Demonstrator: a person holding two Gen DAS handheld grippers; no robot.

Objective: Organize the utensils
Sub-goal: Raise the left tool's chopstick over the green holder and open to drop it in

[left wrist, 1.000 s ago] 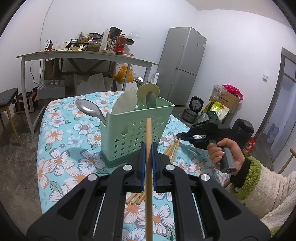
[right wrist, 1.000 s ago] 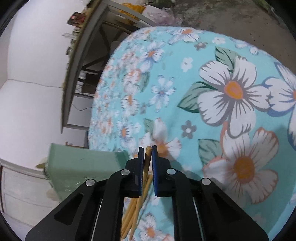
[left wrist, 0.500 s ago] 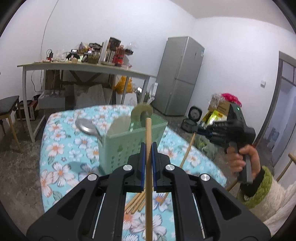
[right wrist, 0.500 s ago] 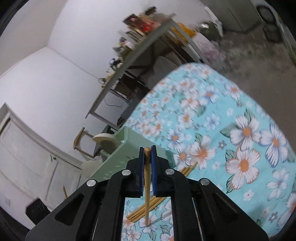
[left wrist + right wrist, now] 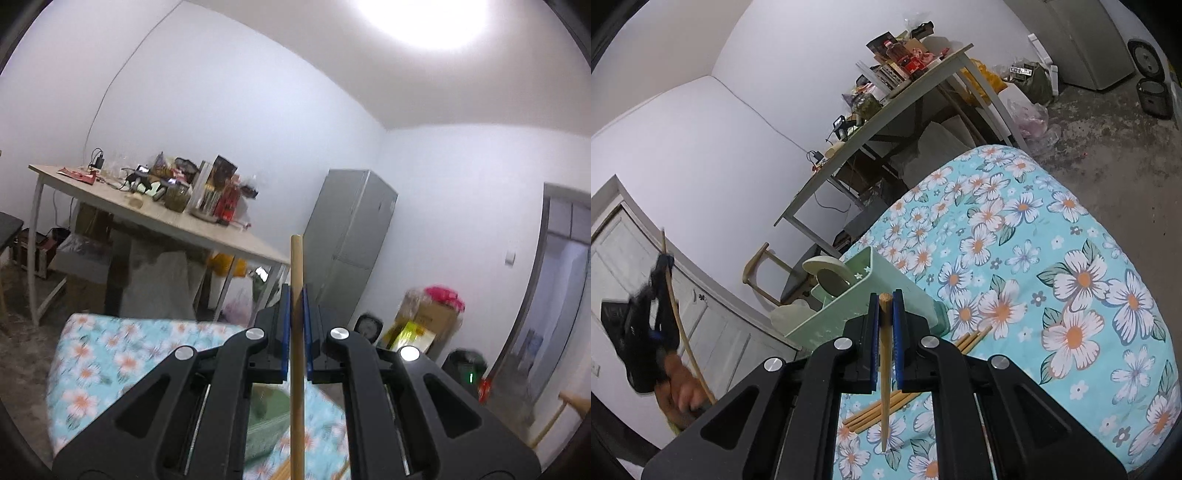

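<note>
1. Two grippers each hold one chopstick. The left gripper [image 5: 294,328] is closed on a chopstick [image 5: 296,373] that stands upright between its blue pads, its blunt end well above them.
2. Its camera looks across the room: a cluttered desk [image 5: 155,218] at far left, a grey fridge [image 5: 347,251] at far right.
3. Below that gripper, blurred, lie the flowered tablecloth [image 5: 96,365] and a green caddy [image 5: 269,417].
4. The right gripper [image 5: 885,339] is closed on a second chopstick [image 5: 884,369], blunt end just above the pads, thin tip hanging over the tablecloth [image 5: 1052,295].
5. From the right wrist, the caddy [image 5: 871,291] stands on the table just beyond that gripper, with a pale green ladle [image 5: 827,269] upright in it.
6. More chopsticks [image 5: 886,404] lie in a loose bundle on the cloth near the caddy, partly hidden by the gripper.
7. At far left of the right wrist view, the left gripper [image 5: 653,295] shows raised, blurred, with its chopstick [image 5: 679,317].
</note>
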